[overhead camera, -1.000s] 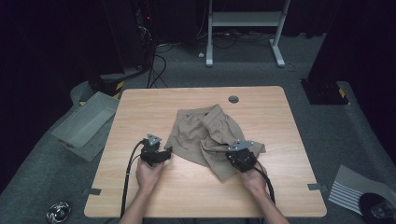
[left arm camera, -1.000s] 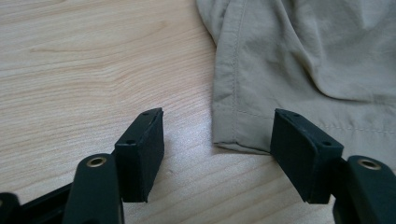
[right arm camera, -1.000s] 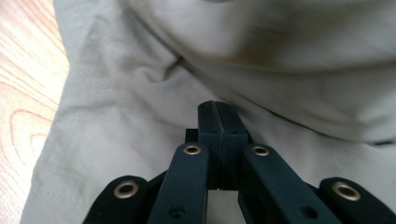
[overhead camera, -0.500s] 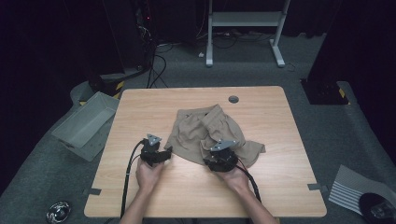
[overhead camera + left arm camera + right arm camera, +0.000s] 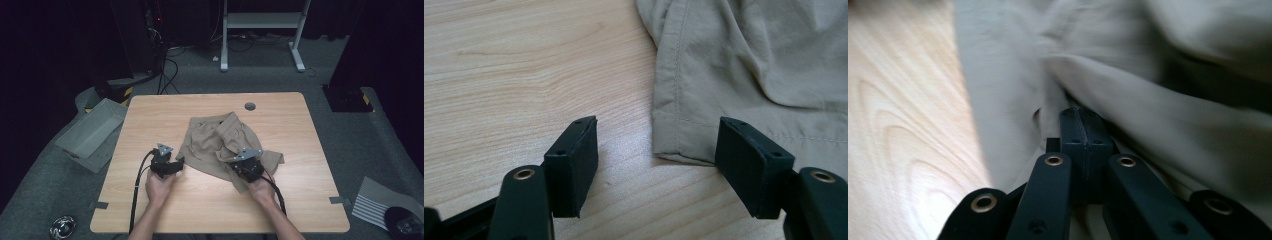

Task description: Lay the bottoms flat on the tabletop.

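Far left on the grey carpet floor (image 5: 45,200) we see a grey rectangular plastic bin (image 5: 90,131) tilted beside the light wooden tabletop (image 5: 150,115), plus a small shiny round object (image 5: 62,226) near the tabletop's near-left corner. On the tabletop, our left hand (image 5: 159,186) holds the left gripper (image 5: 176,165), black cable trailing back toward the near edge. Left gripper is spread wide: in the left gripper view its two black pads (image 5: 574,160) sit apart, low over the wood, with the stitched hem corner of the crumpled beige fabric garment (image 5: 225,142) lying between them, close to the right-hand pad; we can't tell if that pad touches the cloth, and nothing is pinched. The garment sits at mid-tabletop, bunched, a raised fold at its centre, the near edge running from the left gripper to the right one. Right hand (image 5: 262,189) holds the right gripper (image 5: 239,169) on the garment's near-right part. Its jaws have just been closing; in the right gripper view the pads (image 5: 1087,145) are pressed together, buried in a fold of beige cloth (image 5: 1148,115), apparently pinching it, though motion blur hides the contact line. Behind the garment, a round grey grommet (image 5: 250,106) sits in the tabletop near the far edge. Beyond that, a grey metal stand (image 5: 262,30) on the floor. Far right, a striped flat sheet (image 5: 377,205) on the carpet.
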{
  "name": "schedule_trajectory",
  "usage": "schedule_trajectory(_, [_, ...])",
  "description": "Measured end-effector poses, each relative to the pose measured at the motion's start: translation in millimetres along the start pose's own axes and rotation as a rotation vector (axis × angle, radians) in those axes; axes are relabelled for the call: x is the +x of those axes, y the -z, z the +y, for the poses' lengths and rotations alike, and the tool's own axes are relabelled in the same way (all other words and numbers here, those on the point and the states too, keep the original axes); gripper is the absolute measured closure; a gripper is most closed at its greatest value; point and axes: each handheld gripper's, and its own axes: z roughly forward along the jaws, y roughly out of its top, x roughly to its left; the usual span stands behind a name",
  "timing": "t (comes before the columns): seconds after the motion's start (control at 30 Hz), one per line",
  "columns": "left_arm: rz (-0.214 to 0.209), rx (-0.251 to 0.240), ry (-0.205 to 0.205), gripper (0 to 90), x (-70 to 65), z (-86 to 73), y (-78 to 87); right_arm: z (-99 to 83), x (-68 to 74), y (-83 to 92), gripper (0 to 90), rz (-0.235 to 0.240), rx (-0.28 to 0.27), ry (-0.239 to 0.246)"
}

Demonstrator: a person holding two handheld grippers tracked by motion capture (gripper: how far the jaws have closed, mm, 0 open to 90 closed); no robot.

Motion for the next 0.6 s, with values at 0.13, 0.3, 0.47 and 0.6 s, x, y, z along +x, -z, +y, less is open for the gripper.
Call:
schedule_trajectory(0.13, [0.000, 0.001, 0.000, 33.6, 0.0, 0.0, 0.1, -8.4, -17.9, 11.9, 90.0, -0.045, -0.012, -0.045])
schedule_trajectory(0.3, [0.000, 0.000, 0.000, 33.6, 0.0, 0.0, 0.0, -23.5, -39.3, 20.1, 90.0, -0.105, -0.001, -0.100])
schedule_trajectory(0.47, [-0.005, -0.001, 0.001, 32.7, -0.1, 0.0, -0.2, -36.7, -57.6, 24.6, 90.0, -0.157, 0.009, -0.170])
schedule_trajectory(0.6, [-0.004, -0.002, 0.002, 32.7, -0.1, 0.0, -0.2, -36.8, -55.3, 29.4, 83.3, -0.176, -0.002, -0.173])
